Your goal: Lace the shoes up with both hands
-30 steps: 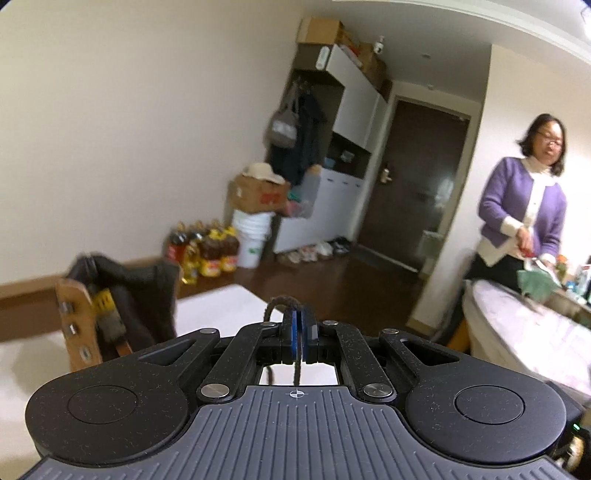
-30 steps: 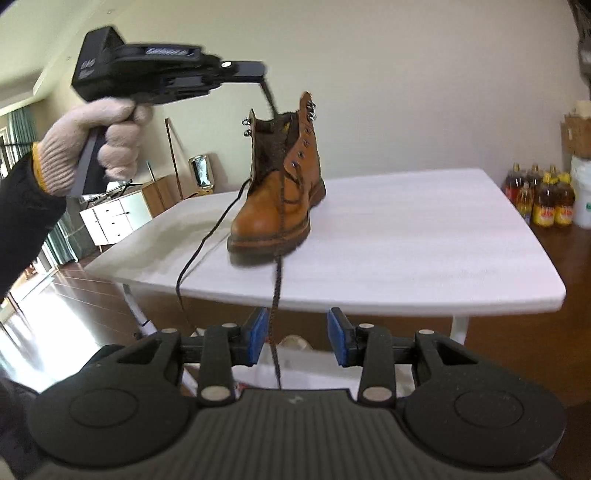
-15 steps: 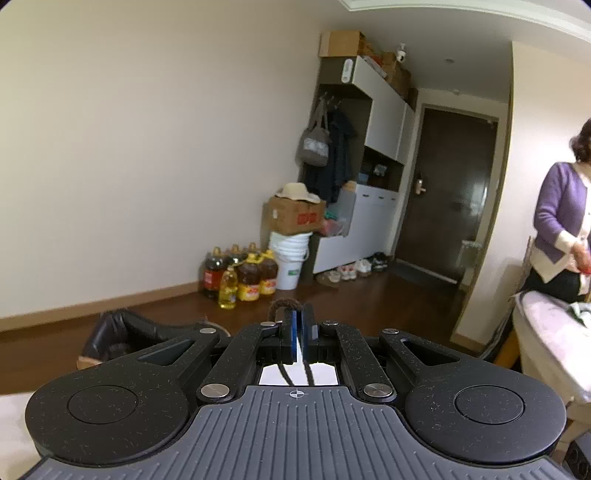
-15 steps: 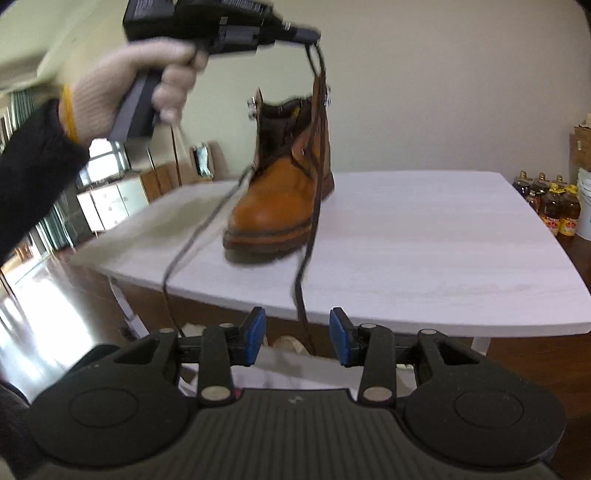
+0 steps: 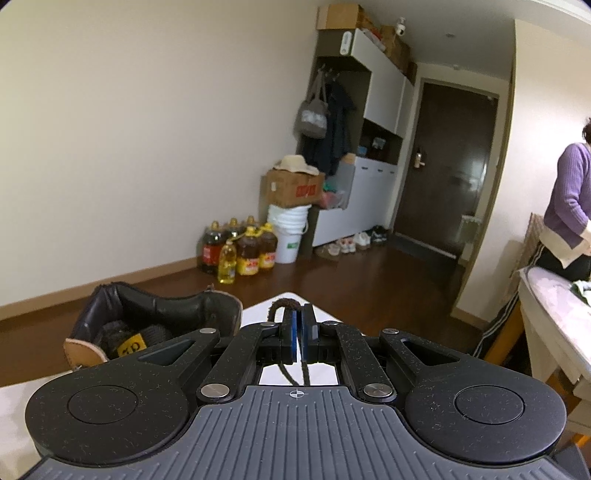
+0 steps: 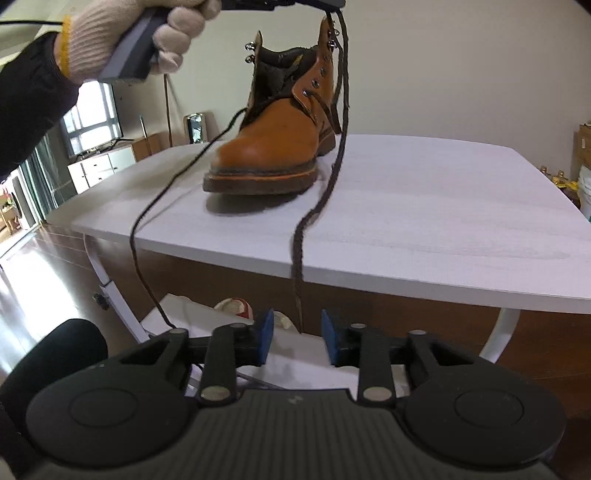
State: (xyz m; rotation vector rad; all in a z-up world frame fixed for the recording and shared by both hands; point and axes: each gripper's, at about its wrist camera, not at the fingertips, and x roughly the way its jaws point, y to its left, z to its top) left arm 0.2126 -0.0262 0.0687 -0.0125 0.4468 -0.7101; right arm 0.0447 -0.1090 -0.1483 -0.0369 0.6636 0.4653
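Note:
A tan leather boot [image 6: 273,147] stands on the white table [image 6: 424,229]; its open collar shows in the left wrist view [image 5: 147,325]. My left gripper [image 5: 300,332] is shut on the dark brown lace [image 5: 282,308], above and right of the boot top. In the right wrist view that lace [image 6: 325,192] hangs from the left gripper [image 6: 328,3], over the table edge, down between my right gripper's fingers. My right gripper [image 6: 297,341] is open, below the table's front edge. A thinner lace end [image 6: 147,221] trails off the table to the left.
A white table leg [image 6: 110,295] and a white box under the table lie ahead of the right gripper. Oil bottles [image 5: 240,251], a bucket, a cardboard box and cabinets stand by the far wall. A person in purple [image 5: 569,206] stands at the right.
My left gripper has carried the lace up and to the right across the boot top. The boot's toe has swung toward the left. The right gripper stays open around the hanging lace.

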